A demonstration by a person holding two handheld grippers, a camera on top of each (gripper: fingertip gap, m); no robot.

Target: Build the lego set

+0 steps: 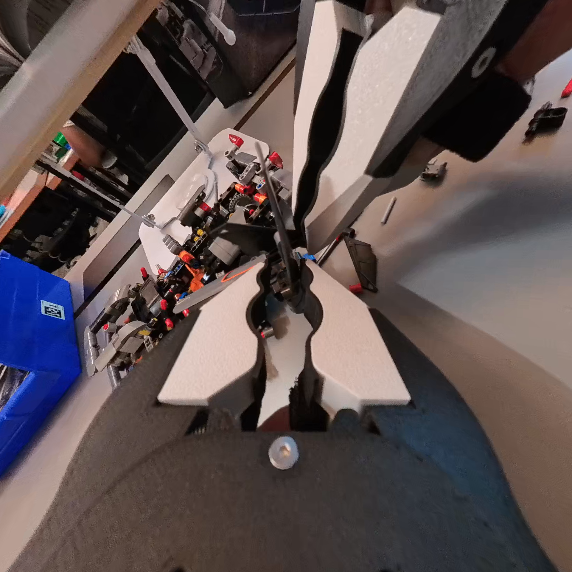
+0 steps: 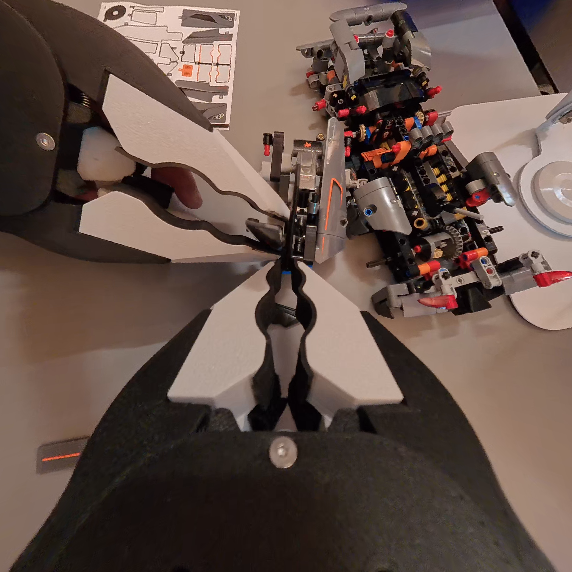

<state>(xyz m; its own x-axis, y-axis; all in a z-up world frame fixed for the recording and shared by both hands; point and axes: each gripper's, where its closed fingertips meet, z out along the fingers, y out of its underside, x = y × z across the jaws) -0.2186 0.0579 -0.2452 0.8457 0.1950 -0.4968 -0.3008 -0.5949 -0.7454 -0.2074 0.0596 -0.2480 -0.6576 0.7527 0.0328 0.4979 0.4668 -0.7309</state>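
Observation:
Both grippers are shut on a small Lego subassembly, a grey panel with an orange line (image 2: 331, 198) on black beams, held above the table. My right gripper (image 2: 286, 266) pinches its thin black beam from below. My left gripper (image 2: 283, 235) grips a dark piece on its left side. In the left wrist view, my left gripper (image 1: 285, 263) holds the black part, the right gripper (image 1: 300, 230) comes in from above, and the grey panel (image 1: 213, 289) shows to the left. The partly built Lego car (image 2: 418, 185) lies just beyond the subassembly and also shows in the left wrist view (image 1: 198, 247).
A sticker sheet (image 2: 185, 52) lies at the far left. A white base plate (image 2: 526, 130) sits under the car's far end. A grey striped piece (image 2: 58, 455) lies near me. A blue bin (image 1: 31, 325) stands at the left, with loose black parts (image 1: 548, 117) and a black panel (image 1: 362, 260). My left tips are roughly 25 centimeters from the white base plate (image 2: 526, 130). Seen from the left wrist view (image 1: 162, 233) as well.

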